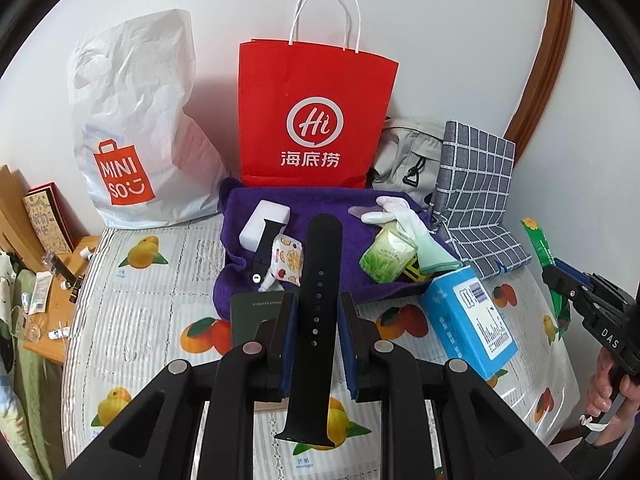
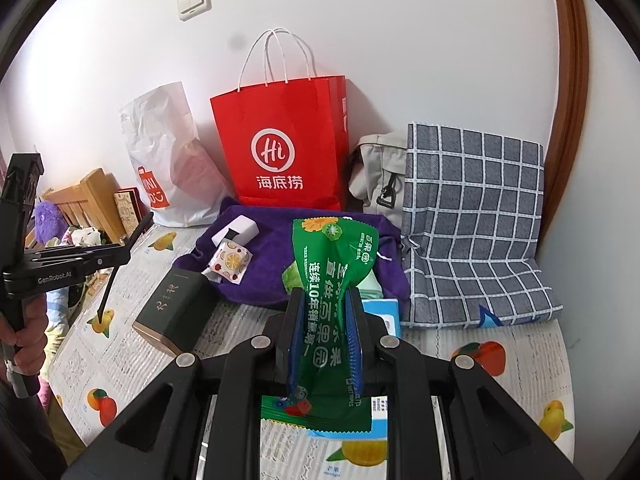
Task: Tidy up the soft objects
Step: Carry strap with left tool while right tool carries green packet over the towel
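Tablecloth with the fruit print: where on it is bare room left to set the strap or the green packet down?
The fruit-print tablecloth is bare on its left side, between the white shopping bag and the dark green box. A second bare patch lies front right, below the checked cloth. The purple towel is crowded with small items, and the blue box sits at its near edge.
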